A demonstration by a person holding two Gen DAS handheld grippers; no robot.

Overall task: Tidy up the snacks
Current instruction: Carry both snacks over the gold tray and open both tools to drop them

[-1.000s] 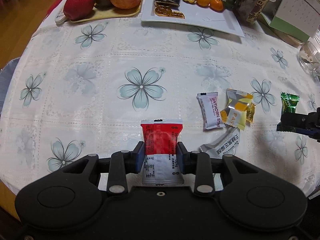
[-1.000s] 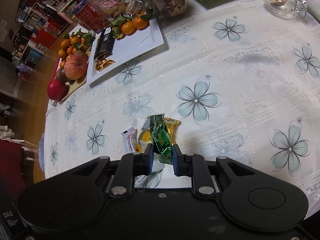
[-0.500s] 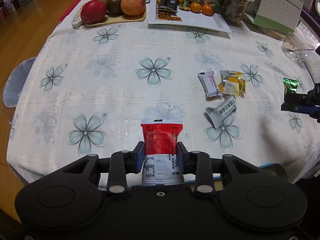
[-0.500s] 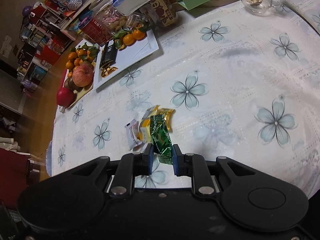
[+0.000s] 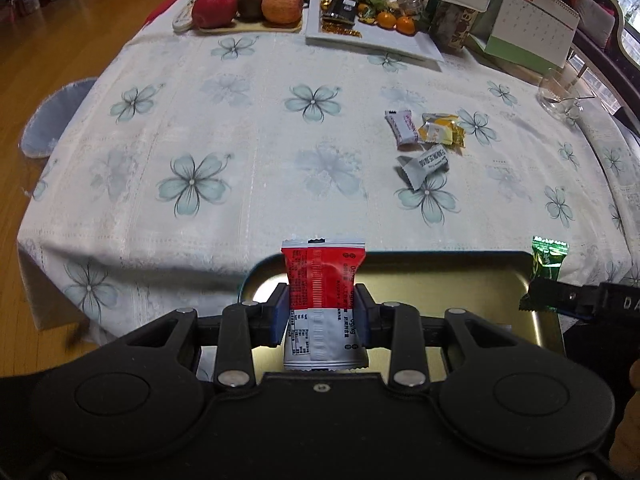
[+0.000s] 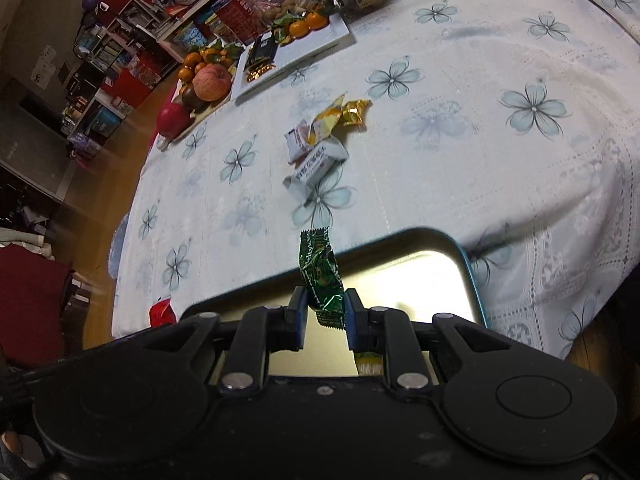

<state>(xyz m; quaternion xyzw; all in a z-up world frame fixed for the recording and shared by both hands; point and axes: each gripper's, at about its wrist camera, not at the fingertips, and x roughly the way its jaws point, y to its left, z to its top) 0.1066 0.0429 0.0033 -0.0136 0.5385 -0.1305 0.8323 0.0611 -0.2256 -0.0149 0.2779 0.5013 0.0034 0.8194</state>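
Observation:
My left gripper is shut on a red and white snack packet and holds it over a shiny metal tin off the table's near edge. My right gripper is shut on a green candy wrapper above the same tin; it also shows at the right of the left wrist view. Three snacks lie on the flowered tablecloth: a white bar, a yellow packet and a grey-white packet.
At the table's far side are a fruit board, a white plate with snacks and oranges, a jar, a desk calendar and a glass cup. A blue chair seat stands at the left.
Both grippers have pulled back from the table with their snacks and now hang over the metal tin, which has come into view.

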